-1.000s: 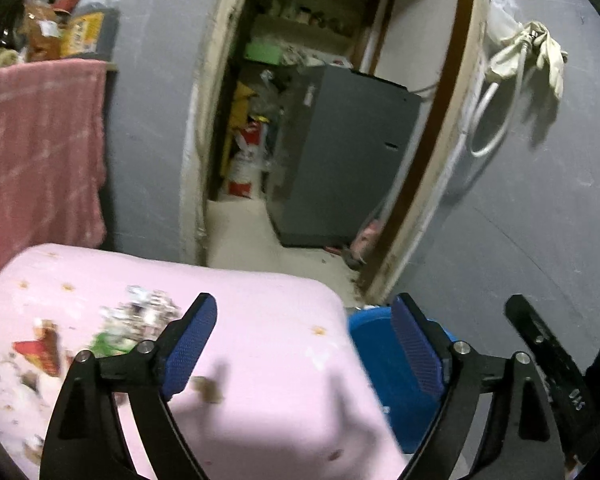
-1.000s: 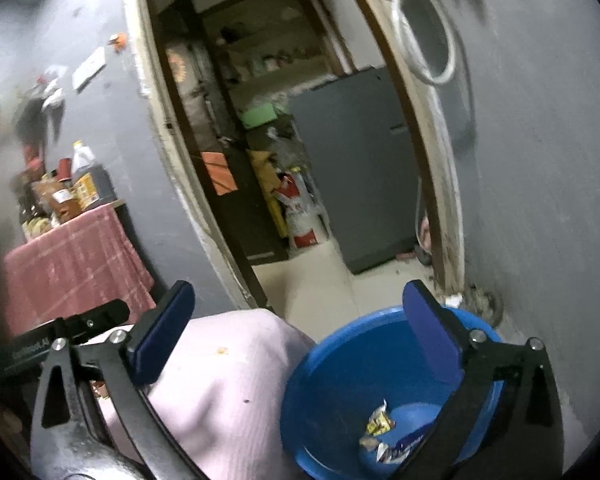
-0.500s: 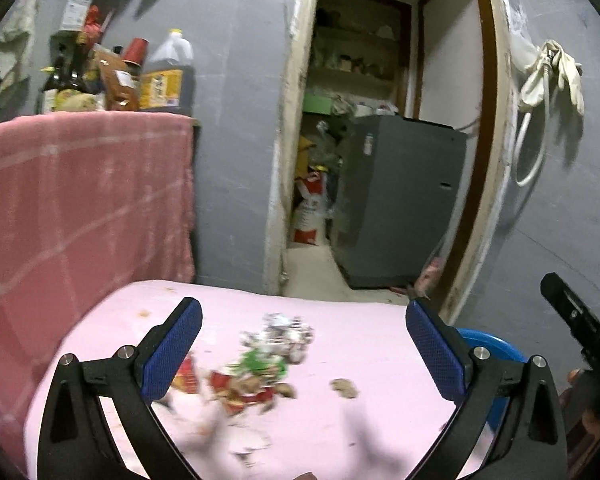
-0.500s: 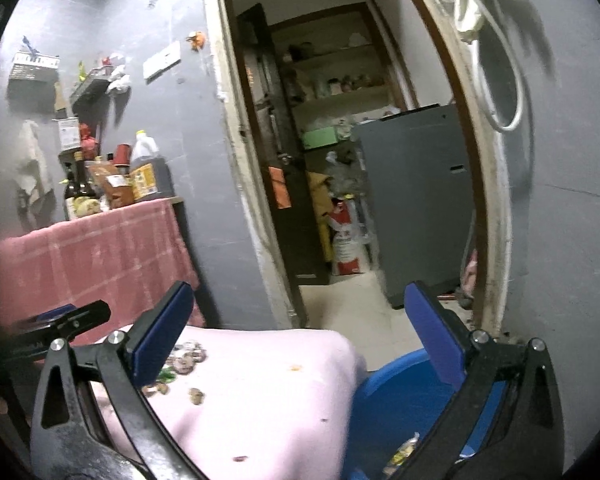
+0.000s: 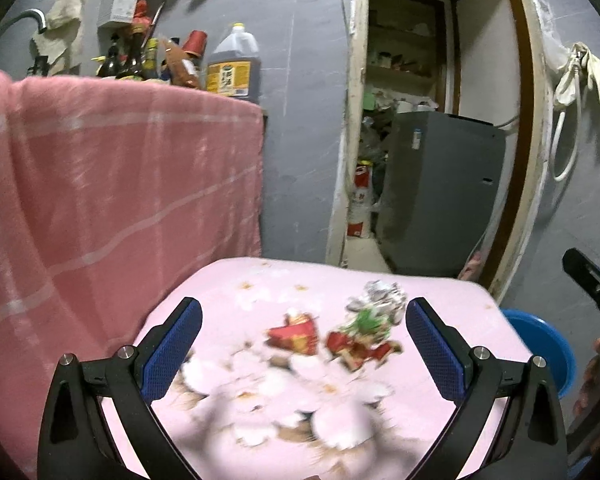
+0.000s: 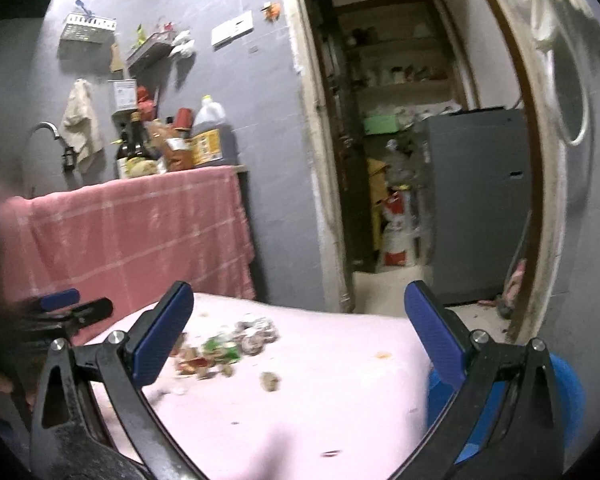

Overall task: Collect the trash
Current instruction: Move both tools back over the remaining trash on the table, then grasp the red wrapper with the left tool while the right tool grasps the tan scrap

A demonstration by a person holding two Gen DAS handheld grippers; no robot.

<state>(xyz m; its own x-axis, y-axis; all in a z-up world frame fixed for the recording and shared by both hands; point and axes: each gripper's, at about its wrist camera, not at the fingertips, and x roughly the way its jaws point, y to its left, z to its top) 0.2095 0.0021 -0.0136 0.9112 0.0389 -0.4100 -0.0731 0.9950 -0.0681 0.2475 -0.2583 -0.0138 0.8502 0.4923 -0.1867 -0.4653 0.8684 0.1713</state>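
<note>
A pile of trash lies on a pink flowered cloth (image 5: 260, 292): red wrappers (image 5: 296, 334), a green and red wrapper (image 5: 362, 328) and crumpled foil (image 5: 380, 294). My left gripper (image 5: 304, 354) is open and empty, hovering over the wrappers. In the right wrist view the same pile (image 6: 224, 348) lies ahead to the left, with a small scrap (image 6: 270, 381) nearer. My right gripper (image 6: 300, 336) is open and empty above the cloth (image 6: 320, 380). A blue basin (image 6: 564, 392) stands on the floor at the right; it also shows in the left wrist view (image 5: 544, 348).
A counter draped with a pink checked towel (image 5: 100, 184) stands at the left, with bottles and an oil jug (image 5: 232, 64) on top. A doorway (image 5: 404, 160) behind leads to a grey cabinet (image 5: 440, 196). Grey walls close the right side.
Both grippers swung left and up, away from the blue basin toward the trash pile. The pile now sits between my left fingers. Both stay open.
</note>
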